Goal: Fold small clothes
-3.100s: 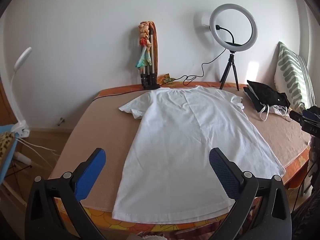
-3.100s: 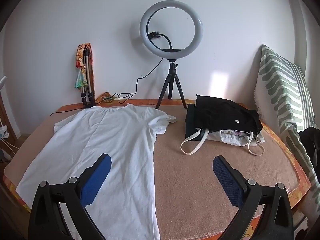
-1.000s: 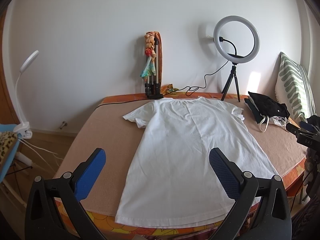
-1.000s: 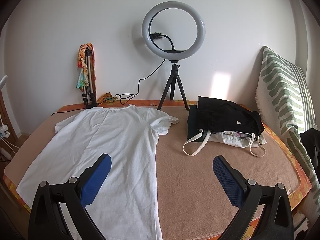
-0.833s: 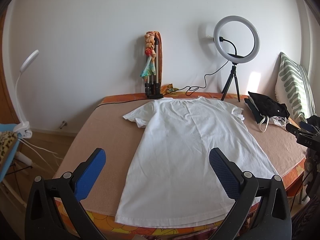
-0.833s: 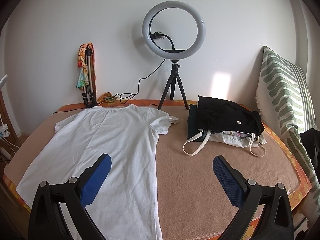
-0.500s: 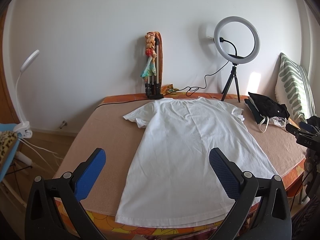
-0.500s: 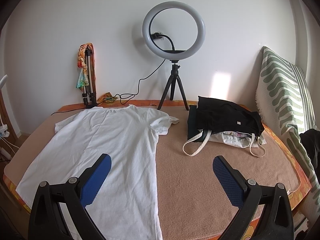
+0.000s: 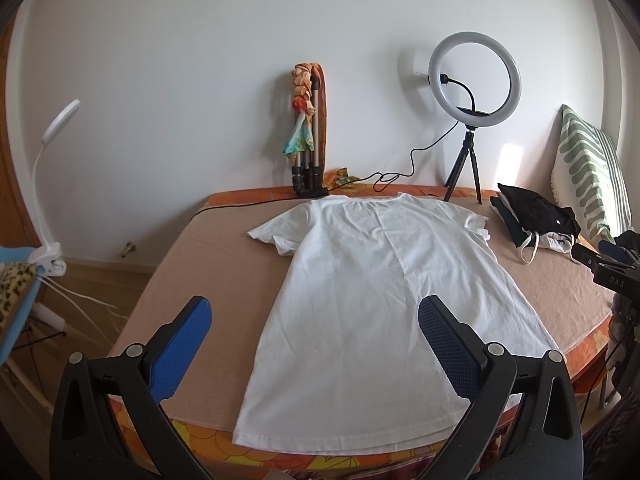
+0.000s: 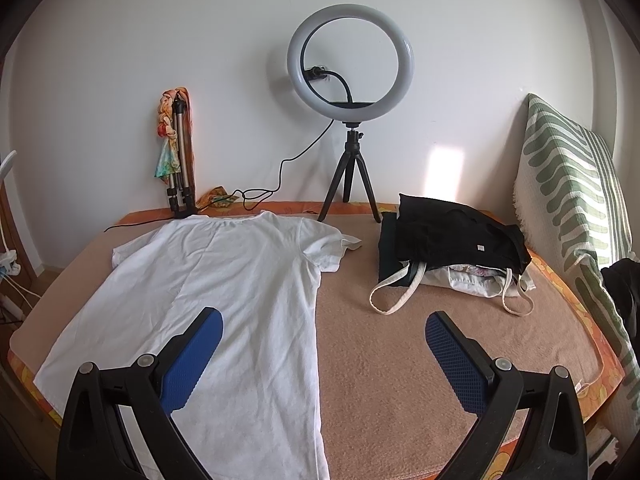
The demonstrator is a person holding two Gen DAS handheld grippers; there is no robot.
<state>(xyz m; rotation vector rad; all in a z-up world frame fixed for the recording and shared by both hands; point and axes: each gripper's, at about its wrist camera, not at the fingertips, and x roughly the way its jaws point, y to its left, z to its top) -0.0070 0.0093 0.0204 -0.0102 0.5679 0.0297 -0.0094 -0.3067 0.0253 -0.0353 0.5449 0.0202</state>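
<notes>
T-shirt (image 9: pixel 384 304), white, lies flat on the tan bed cover (image 10: pixel 420 360), collar toward the wall. Left gripper (image 9: pixel 316 340) and right gripper (image 10: pixel 324 354) hover above its hem, jaws spread wide, holding nothing.

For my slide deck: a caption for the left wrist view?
Open left tool poised above a flat white cotton T-shirt spread on a tan blanket-covered bed.

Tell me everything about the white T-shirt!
The T-shirt is plain white, thin creased cloth with short sleeves. It lies spread flat and unfolded on the tan bed cover, neck toward the wall, hem at the near edge. Both open grippers, left and right, hover above it; neither touches it.
</notes>
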